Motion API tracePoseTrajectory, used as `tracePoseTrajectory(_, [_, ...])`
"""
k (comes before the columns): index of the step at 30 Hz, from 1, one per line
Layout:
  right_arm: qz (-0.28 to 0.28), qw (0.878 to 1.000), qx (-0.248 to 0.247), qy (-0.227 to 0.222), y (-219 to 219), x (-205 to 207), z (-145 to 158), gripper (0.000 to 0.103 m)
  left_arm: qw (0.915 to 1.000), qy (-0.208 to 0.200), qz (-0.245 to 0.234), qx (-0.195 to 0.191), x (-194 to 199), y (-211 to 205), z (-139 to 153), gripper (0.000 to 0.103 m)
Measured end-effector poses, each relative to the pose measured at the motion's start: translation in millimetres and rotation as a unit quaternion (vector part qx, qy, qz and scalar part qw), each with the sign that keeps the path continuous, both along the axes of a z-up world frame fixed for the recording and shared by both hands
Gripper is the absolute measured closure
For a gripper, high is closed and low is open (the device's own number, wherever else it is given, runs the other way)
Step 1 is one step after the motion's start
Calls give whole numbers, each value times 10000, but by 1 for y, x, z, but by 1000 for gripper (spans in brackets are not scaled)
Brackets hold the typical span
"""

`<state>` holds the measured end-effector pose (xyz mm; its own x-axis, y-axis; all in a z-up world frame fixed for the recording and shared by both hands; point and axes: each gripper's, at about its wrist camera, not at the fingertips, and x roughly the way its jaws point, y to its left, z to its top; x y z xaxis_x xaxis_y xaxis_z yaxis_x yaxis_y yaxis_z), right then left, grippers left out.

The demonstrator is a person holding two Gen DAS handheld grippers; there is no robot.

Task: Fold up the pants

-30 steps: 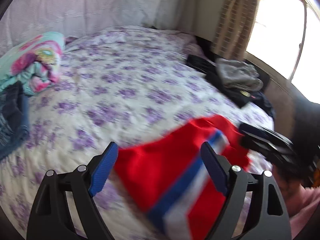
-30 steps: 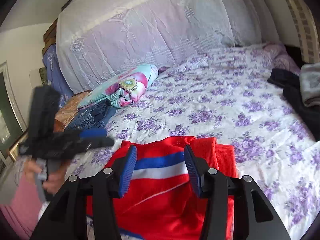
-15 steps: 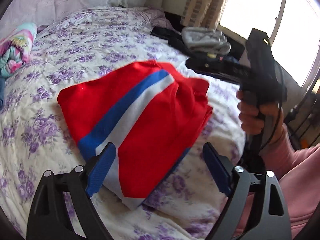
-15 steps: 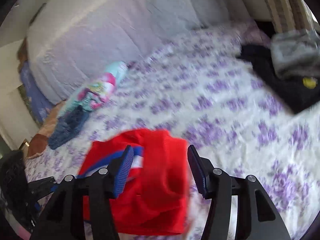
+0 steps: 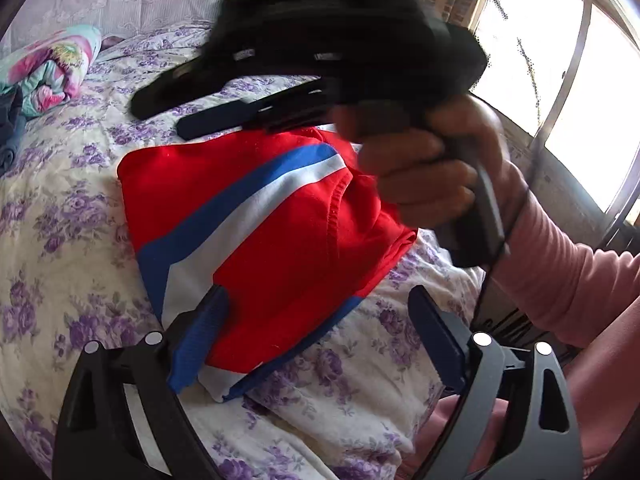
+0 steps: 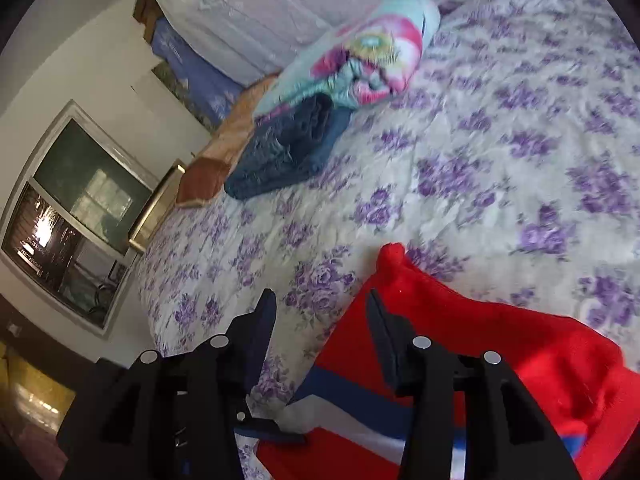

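Right tool (image 5: 192, 100) now over pants (image 5: 256, 216)

Bare bedspread (image 6: 460, 152) beyond folded jeans (image 6: 288, 148)

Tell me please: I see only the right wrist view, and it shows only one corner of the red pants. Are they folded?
Observer: Yes. In the left wrist view the red pants lie as one compact folded bundle on the bedspread.
Operator: Does the left claw hold them?
Observer: No. The left claw is open. One finger is in front of the bundle's near edge, and the other is over bare bedspread.
Operator: Where is my right claw over the bundle?
Observer: The right claw, blurred, is above the bundle's far edge. I cannot tell if it touches the cloth.
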<state>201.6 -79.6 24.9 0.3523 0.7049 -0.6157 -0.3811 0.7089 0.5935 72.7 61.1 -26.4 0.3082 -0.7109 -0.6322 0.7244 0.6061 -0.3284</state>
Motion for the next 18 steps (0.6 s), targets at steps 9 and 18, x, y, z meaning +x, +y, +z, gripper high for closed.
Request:
tracePoseTrajectory(9, [-1053, 9930, -370, 383, -27, 45, -17, 65, 10000, -79, 5, -31, -11, 7, -5, 14])
tracePoseTrajectory(18, [-383, 9978, 225, -498, -76, -94, 16, 57, 9940, 425, 61, -1009, 0, 35, -1, 14])
